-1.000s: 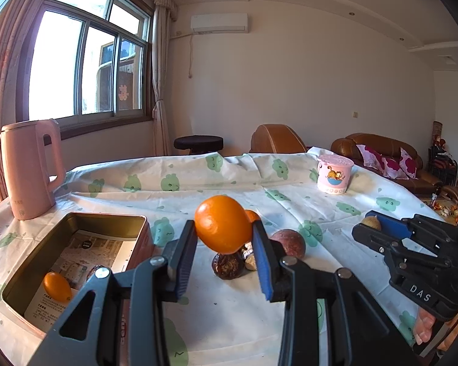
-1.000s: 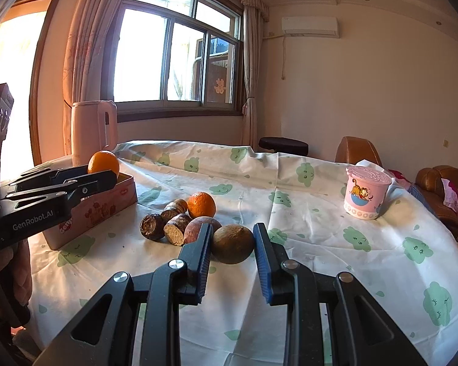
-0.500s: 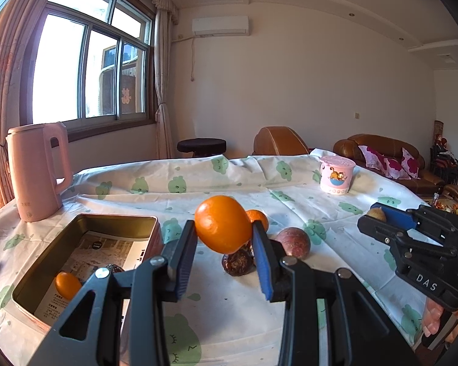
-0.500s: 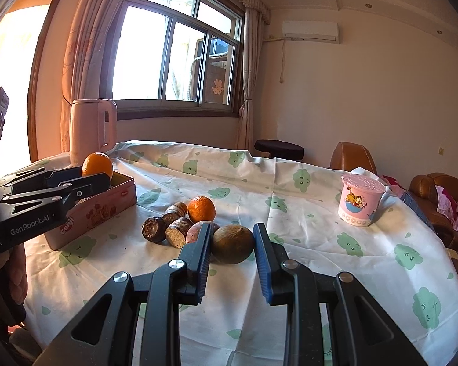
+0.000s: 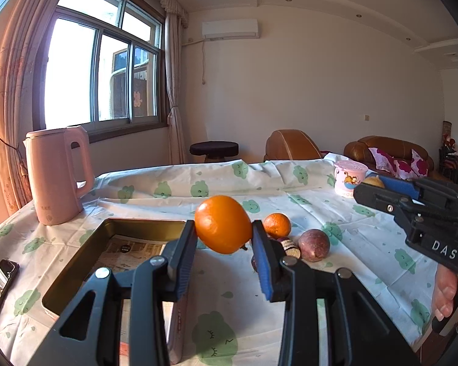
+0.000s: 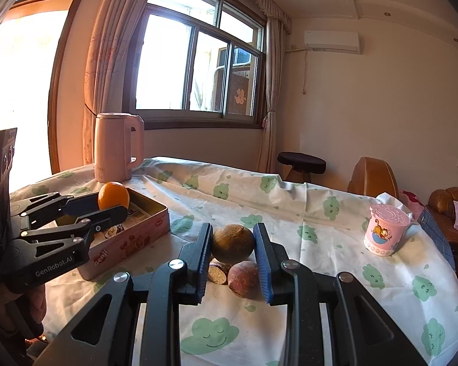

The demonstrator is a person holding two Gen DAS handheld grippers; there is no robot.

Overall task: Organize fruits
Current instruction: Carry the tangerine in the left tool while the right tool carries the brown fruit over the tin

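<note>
left gripper [image 5: 224,245] clamped on orange [image 5: 223,224], tin [image 5: 76,270] just below-left | right gripper [image 6: 233,256] clamped on brown fruit [image 6: 232,243], lifted off cloth [image 6: 320,238], purple fruit [image 6: 244,277] underneath

Sunlit window [image 5: 103,70] with curtains [image 5: 174,91], cream walls, air conditioner [image 5: 230,29], brown sofa [image 5: 384,152], dark stool [image 5: 213,149]

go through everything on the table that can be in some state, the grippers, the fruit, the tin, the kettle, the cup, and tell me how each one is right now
left gripper: jaws shut on the orange, held off the table.
right gripper: jaws shut on the brown fruit, lifted.
tin box: open, no lid on it.
small orange: loose on the cloth.
purple fruit: loose on the cloth.
kettle: upright, lid closed.
pink cup: upright, lid on.
</note>
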